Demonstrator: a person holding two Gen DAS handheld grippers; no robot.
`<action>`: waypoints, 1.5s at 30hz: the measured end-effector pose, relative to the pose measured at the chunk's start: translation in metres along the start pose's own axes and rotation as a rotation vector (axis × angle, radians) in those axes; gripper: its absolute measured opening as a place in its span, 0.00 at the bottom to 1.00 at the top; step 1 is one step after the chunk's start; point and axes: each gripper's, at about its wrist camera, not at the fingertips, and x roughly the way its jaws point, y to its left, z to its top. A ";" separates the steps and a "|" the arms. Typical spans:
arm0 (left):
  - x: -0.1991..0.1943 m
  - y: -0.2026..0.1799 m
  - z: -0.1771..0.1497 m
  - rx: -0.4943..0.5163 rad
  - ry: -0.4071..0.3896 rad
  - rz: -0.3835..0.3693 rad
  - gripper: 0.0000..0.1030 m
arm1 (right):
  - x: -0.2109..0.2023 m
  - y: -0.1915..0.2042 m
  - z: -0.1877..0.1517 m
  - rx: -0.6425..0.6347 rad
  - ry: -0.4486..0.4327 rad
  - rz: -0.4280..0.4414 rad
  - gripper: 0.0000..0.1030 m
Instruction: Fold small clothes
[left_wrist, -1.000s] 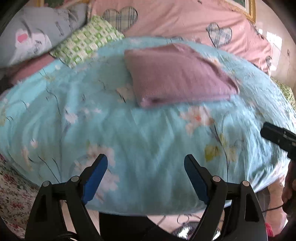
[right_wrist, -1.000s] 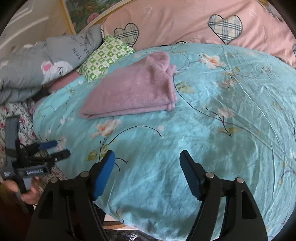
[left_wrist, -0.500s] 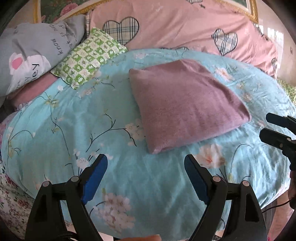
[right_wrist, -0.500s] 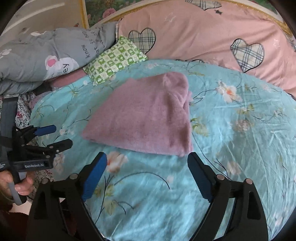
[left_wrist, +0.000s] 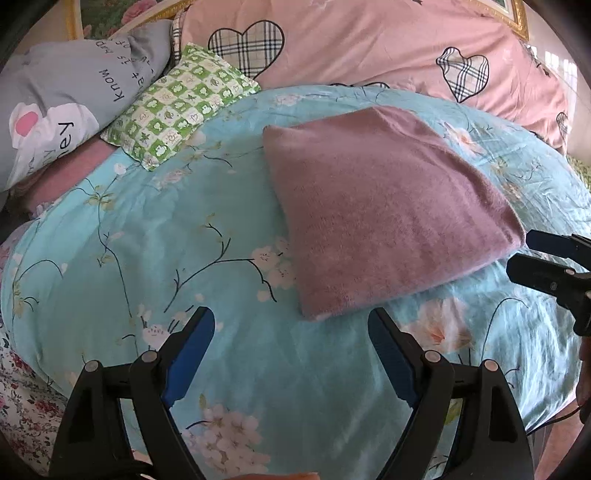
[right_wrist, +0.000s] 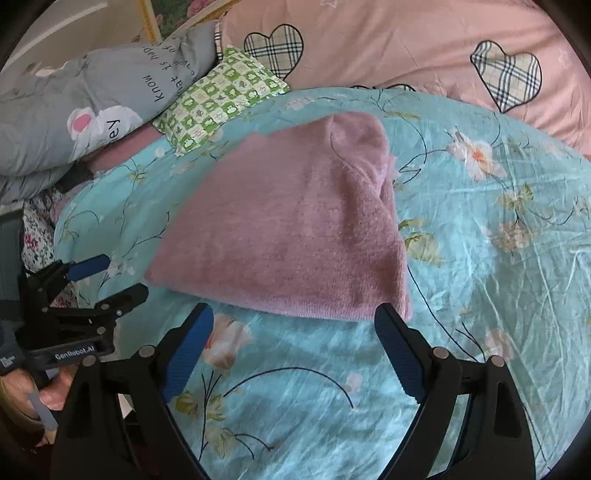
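Observation:
A folded mauve fuzzy garment (left_wrist: 388, 221) (right_wrist: 288, 229) lies flat on the turquoise floral duvet (left_wrist: 184, 240) (right_wrist: 480, 258). My left gripper (left_wrist: 289, 321) is open and empty, hovering just short of the garment's near left corner. My right gripper (right_wrist: 293, 314) is open wide with nothing between its fingers, its tips at the garment's near edge. Each gripper shows in the other's view: the right gripper (left_wrist: 532, 254) at the garment's right corner, the left gripper (right_wrist: 118, 277) by its left corner, held by a hand (right_wrist: 55, 395).
At the back lie a green checked pillow (left_wrist: 181, 103) (right_wrist: 221, 96), a grey printed pillow (left_wrist: 74, 96) (right_wrist: 92, 99) and a pink quilt with plaid hearts (left_wrist: 369, 48) (right_wrist: 406, 48). A floral sheet (left_wrist: 22, 398) shows at the duvet's left edge.
Both grippers have moved forward over the duvet toward the garment, which now sits closer in both views. The right gripper's jaws have spread wider. The garment itself has not moved.

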 end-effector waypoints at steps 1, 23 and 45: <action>0.001 -0.001 0.000 -0.001 0.004 0.002 0.83 | 0.002 -0.001 0.000 0.005 0.004 -0.001 0.87; -0.001 0.002 0.022 -0.019 -0.037 -0.018 0.83 | 0.011 -0.004 0.017 0.001 0.015 0.029 0.87; 0.003 0.004 0.026 -0.013 -0.023 -0.011 0.83 | 0.014 -0.001 0.026 -0.022 0.022 0.038 0.87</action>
